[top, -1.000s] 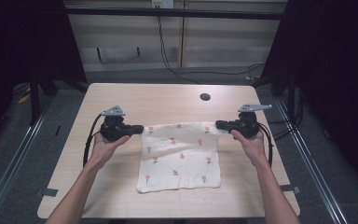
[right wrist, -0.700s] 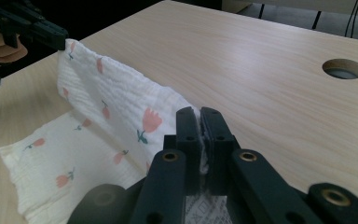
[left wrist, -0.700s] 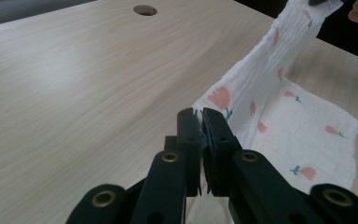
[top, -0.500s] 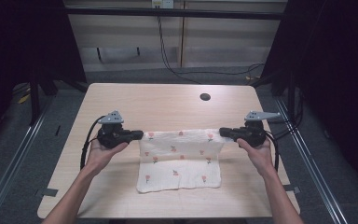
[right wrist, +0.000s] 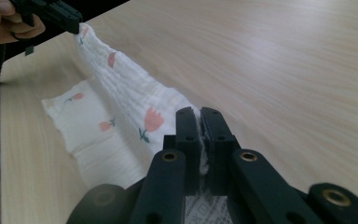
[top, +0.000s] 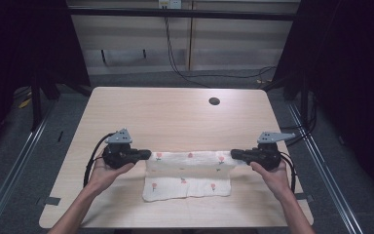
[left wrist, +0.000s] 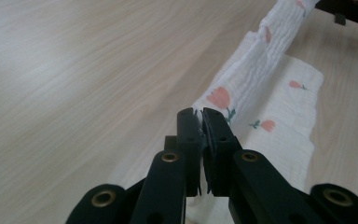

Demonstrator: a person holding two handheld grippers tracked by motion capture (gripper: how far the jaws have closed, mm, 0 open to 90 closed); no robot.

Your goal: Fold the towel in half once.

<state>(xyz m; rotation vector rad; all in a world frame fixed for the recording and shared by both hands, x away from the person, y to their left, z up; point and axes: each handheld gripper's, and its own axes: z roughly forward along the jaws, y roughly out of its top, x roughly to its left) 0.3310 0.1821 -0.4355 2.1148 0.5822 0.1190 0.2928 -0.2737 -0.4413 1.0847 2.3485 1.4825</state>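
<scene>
I have the cloth (top: 187,173) pinched at both ends. My left gripper (top: 146,155) is clamped tight on the cloth's left corner; in the left gripper view the two black jaws are pressed together with a sliver of white fabric (left wrist: 254,70) squeezed between them. My right gripper (top: 234,154) is clamped the same way on the right corner, and in the right gripper view the fabric (right wrist: 135,100) bunches right into the closed jaws.

The cloth lies on the near half of the table (top: 175,114), roughly centred between my hands. Its long axis runs side to side across the table, from one gripper to the other. The far edge is lifted and stretched into a taut band between the two grippers, while the rest lies flat on the wood and reaches toward me. The lifted band overlaps the flat part, so the cloth looks partly folded over on itself. The little pink flower prints show on both layers. A small dark hole (top: 214,101) sits in the table well beyond the cloth.
</scene>
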